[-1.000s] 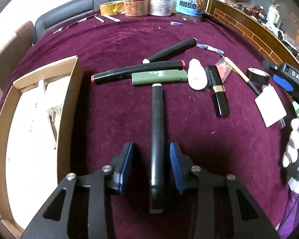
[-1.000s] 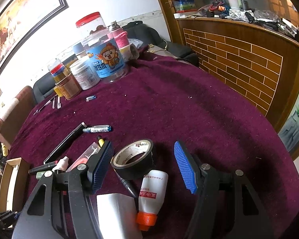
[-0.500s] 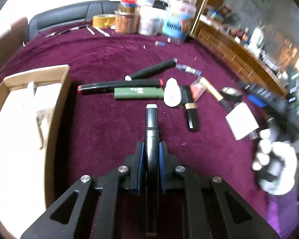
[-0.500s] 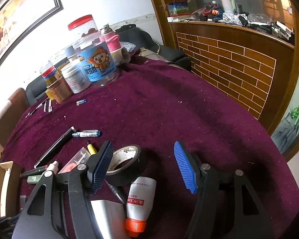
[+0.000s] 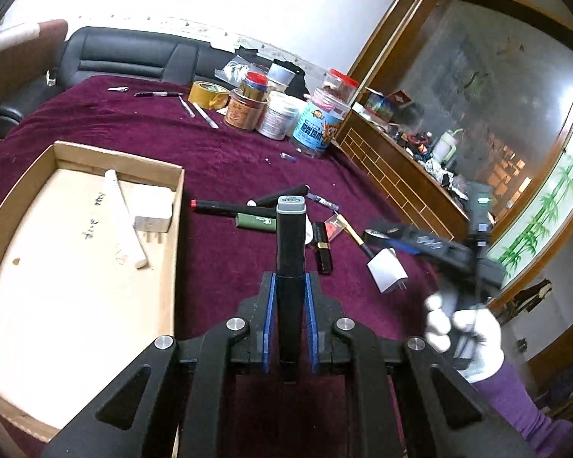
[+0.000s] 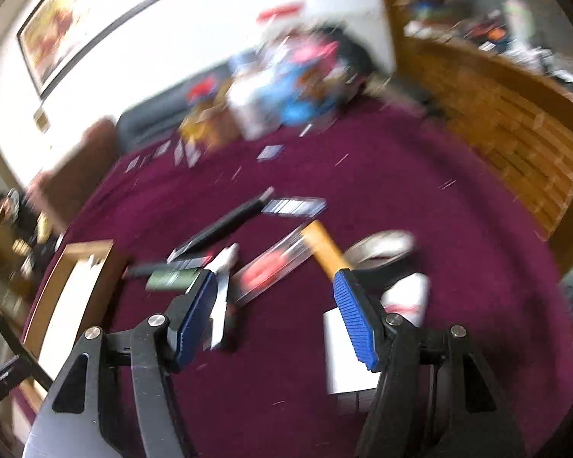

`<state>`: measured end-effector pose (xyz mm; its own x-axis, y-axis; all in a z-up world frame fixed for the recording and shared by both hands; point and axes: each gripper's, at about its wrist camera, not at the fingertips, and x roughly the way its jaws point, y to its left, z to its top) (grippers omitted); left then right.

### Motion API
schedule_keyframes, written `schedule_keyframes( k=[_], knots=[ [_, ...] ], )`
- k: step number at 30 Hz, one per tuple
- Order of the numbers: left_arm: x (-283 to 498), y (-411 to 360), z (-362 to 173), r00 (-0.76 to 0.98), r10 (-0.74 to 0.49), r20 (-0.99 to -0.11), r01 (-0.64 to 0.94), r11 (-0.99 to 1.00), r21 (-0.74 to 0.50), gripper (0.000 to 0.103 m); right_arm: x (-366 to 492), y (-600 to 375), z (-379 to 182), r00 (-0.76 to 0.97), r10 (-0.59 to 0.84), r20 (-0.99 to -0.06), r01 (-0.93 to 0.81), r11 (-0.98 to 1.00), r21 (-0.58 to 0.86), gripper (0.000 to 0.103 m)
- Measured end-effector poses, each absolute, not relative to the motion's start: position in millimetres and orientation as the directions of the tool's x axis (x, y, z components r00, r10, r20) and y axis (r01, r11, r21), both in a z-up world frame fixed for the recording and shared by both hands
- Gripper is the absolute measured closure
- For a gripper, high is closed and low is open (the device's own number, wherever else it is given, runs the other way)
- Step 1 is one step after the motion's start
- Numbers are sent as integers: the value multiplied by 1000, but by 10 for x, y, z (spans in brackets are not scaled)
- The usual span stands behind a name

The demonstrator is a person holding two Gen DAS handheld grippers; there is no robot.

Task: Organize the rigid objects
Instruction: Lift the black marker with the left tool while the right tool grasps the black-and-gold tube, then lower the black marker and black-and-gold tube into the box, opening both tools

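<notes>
Black marker (image 5: 290, 244) is now off the table, clamped between my left gripper (image 5: 289, 320) pads, when a second ago it lay loose between them. Next stop is probably the cardboard tray (image 5: 177, 206) just left. My right gripper (image 6: 275, 316) hangs half-open and empty, I think; that view's blurry.

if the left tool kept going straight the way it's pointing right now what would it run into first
Probably the cluster of pens just past the tip of the black marker it is shut on: the green tube and the red-capped black marker lie on the cloth in that line. Depth is hard to judge in this fisheye view.
</notes>
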<state>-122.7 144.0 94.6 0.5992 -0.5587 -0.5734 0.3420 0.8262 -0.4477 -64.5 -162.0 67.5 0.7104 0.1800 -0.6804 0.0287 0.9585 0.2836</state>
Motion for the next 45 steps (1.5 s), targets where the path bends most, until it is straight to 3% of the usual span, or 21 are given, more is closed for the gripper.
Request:
schedule_keyframes(
  k=[1, 4, 10, 13, 14, 18, 23, 30, 34, 39, 45],
  knots=[
    [-1257, 1476, 949, 601, -559, -571, 338, 826, -452, 92, -565, -1522, 602, 684, 198, -702, 13, 959, 283, 42],
    [-1308, 1639, 963, 619, -546, -565, 319, 832, -455, 92, -363, -1304, 431, 633, 210, -745, -15, 966, 260, 66],
    [-1368, 1923, 953, 655, -520, -548, 275, 840, -468, 92, -151, -1031, 257, 594, 157, -789, -3, 981, 194, 69],
    [-1384, 2029, 935, 662, -516, -543, 256, 837, -483, 92, -86, -949, 202, 597, 105, -795, 1, 991, 132, 86],
    [-1385, 2074, 932, 664, -518, -539, 251, 834, -492, 92, -94, -951, 202, 596, 112, -795, -2, 990, 138, 87],
    [-1406, 2213, 920, 675, -512, -530, 233, 831, -506, 91, -178, -1014, 233, 589, 143, -795, -10, 985, 170, 88],
    [-1364, 2443, 925, 677, -528, -513, 220, 810, -544, 91, -366, -1061, 408, 603, 288, -744, -55, 945, 321, 88],
    [-1245, 2713, 948, 684, -513, -519, 184, 809, -558, 91, -577, -600, 821, 574, 531, -624, -245, 838, 488, 88],
    [-1044, 2793, 939, 668, -474, -573, 155, 842, -517, 91, -558, -180, 888, 489, 636, -597, -336, 769, 544, 88],
    [-490, 2842, 720, 596, -423, -682, 95, 881, -463, 91, -387, 505, 763, 393, 655, -646, -394, 755, 525, 88],
    [46, 2963, 353, 514, -455, -727, 12, 852, -524, 91, 7, 1159, 450, 310, 605, -734, -390, 785, 482, 88]
  ],
)
